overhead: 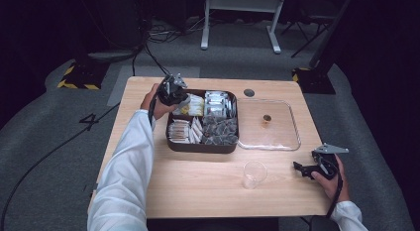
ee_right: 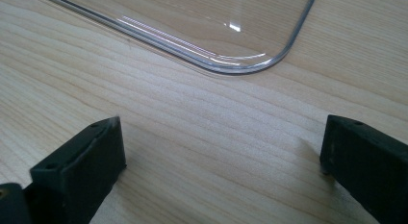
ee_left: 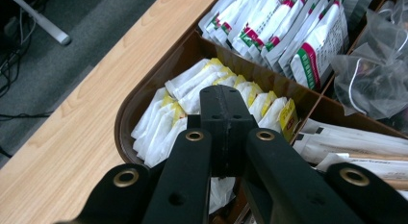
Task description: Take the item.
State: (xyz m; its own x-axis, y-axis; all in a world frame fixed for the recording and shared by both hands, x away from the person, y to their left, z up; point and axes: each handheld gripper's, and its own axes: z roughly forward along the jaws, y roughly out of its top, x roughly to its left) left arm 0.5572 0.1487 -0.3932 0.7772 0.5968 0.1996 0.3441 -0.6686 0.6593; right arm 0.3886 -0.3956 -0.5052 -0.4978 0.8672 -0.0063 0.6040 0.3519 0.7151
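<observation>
Starting at the left, our left gripper (ee_left: 228,106) hangs over the far left compartment of the brown tray (overhead: 200,147), its jaws pressed together just above the yellow-and-white sachets (ee_left: 202,96). We cannot tell whether a sachet is caught between them. The packets stand tightly packed, so a pinch here could drag up two at once, or a poor bite could let one slip and fall back among the green-labelled packets (ee_left: 308,41) next door. Moving right, the clear plastic cup (overhead: 254,174) stands upright and empty on the table (overhead: 208,191), light enough to tip if we drop a sachet against its rim. Farthest right, our right gripper (overhead: 303,167) rests low with jaws wide, near the corner of the clear lid (ee_right: 250,65); a careless sweep could knock either.
</observation>
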